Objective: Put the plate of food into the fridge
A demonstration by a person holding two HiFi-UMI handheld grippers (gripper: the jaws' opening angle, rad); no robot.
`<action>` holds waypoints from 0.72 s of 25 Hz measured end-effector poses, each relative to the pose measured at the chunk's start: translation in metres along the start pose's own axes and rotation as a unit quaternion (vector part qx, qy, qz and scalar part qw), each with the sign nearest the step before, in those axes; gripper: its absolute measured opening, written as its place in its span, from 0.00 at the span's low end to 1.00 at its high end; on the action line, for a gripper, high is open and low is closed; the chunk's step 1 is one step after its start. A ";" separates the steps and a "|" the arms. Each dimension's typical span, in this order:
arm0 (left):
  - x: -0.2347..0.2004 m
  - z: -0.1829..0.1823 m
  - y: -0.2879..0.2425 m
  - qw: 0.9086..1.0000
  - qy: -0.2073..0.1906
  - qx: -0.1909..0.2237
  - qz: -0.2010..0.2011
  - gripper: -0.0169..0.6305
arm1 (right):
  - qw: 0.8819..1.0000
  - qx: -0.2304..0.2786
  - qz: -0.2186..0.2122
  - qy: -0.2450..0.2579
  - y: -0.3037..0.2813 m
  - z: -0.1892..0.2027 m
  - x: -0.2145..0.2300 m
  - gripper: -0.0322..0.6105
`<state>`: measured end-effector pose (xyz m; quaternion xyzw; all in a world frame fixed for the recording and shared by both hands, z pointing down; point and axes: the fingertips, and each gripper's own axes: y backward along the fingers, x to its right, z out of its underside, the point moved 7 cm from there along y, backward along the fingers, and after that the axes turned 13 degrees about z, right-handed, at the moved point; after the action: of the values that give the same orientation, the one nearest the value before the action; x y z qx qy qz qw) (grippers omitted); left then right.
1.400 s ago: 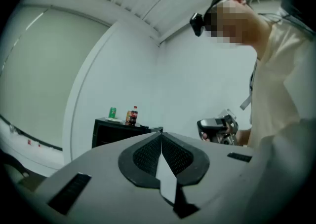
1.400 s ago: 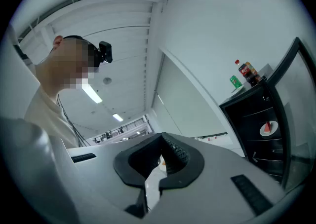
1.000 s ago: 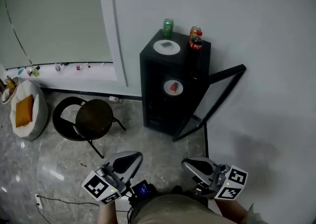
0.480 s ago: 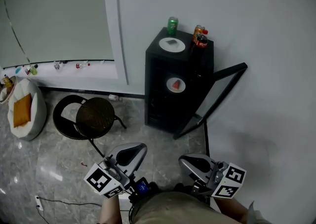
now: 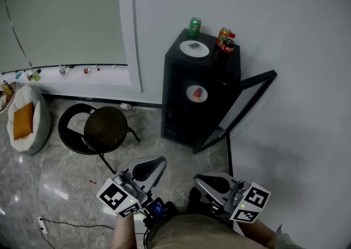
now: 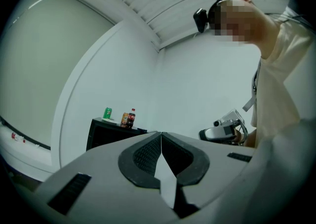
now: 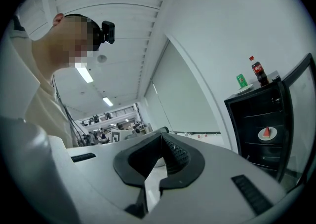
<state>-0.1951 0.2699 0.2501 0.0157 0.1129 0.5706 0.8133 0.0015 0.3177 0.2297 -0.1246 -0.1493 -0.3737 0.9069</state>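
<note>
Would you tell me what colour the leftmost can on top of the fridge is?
Green; the can shows best in the head view.

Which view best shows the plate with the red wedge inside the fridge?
The head view: it looks down on the whole plate and its red wedge inside the open fridge. The right gripper view shows it small, near the picture's edge. The left gripper view does not show it.

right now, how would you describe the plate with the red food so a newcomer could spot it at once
Find the black fridge against the white wall, its door swung open. On a shelf inside sits a white plate carrying a red wedge of food. The only other plate lies on top of the fridge beside the drinks and holds something grey.
</note>
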 end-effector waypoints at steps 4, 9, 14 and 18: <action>0.000 0.009 -0.003 1.000 0.013 -0.012 -0.002 0.04 | 1.000 -0.006 0.001 -0.007 -0.005 0.003 0.009 0.08; -0.009 0.012 -0.020 0.999 0.010 -0.033 -0.008 0.04 | 1.000 -0.008 -0.005 -0.019 -0.013 0.001 0.033 0.08; -0.026 0.004 -0.043 0.999 -0.004 -0.052 -0.015 0.04 | 1.000 0.000 -0.014 -0.017 -0.022 -0.014 0.061 0.08; -0.037 0.005 -0.067 0.998 -0.006 -0.065 -0.022 0.04 | 1.000 -0.003 -0.018 -0.022 -0.022 -0.023 0.092 0.08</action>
<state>-0.1444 0.2124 0.2507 -0.0357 0.0710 0.5586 0.8256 0.0520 0.2353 0.2447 -0.1329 -0.1698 -0.3877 0.8962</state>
